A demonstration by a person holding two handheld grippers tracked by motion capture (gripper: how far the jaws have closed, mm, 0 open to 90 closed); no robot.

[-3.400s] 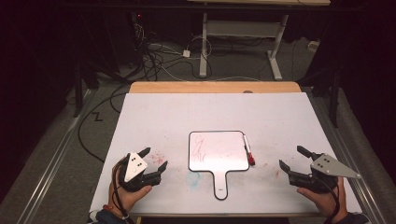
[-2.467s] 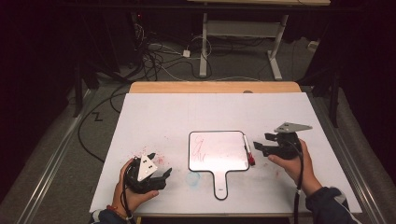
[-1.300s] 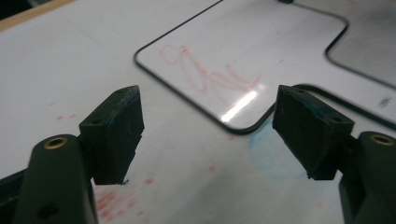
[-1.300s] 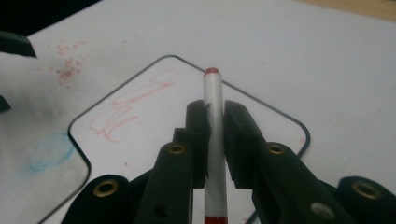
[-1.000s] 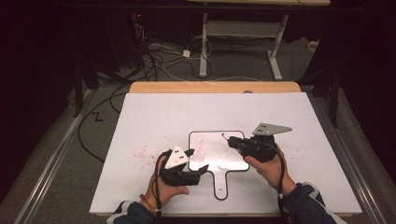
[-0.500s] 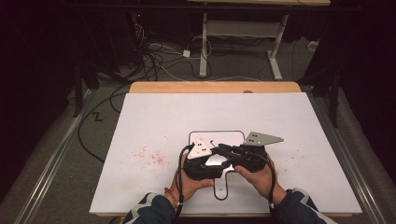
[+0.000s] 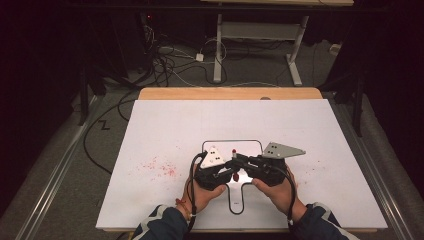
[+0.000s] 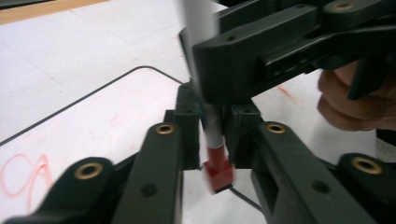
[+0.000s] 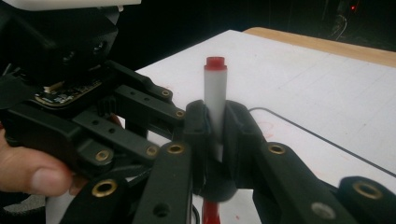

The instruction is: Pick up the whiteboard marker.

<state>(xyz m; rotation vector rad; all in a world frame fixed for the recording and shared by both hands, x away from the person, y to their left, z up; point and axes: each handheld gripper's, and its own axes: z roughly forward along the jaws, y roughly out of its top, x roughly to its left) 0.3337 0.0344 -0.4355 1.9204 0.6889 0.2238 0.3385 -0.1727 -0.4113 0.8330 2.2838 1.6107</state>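
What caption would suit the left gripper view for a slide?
Left gripper and right gripper both clamp a white marker with a red cap, upright above the small whiteboard.

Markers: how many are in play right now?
1. A single red-capped whiteboard marker, held upright over the handled whiteboard. The right gripper clamps its white barrel, and the left gripper has just closed on its lower end by the red cap.

A white sheet (image 7: pixel 200 130) is covering the table, with red smudges (image 7: pixel 159 167) showing at nine o'clock. A wooden edge (image 7: pixel 230 93) is peeking out at twelve o'clock, and beyond it cables (image 7: pixel 170 60) are lying near a desk frame (image 7: pixel 255 35).
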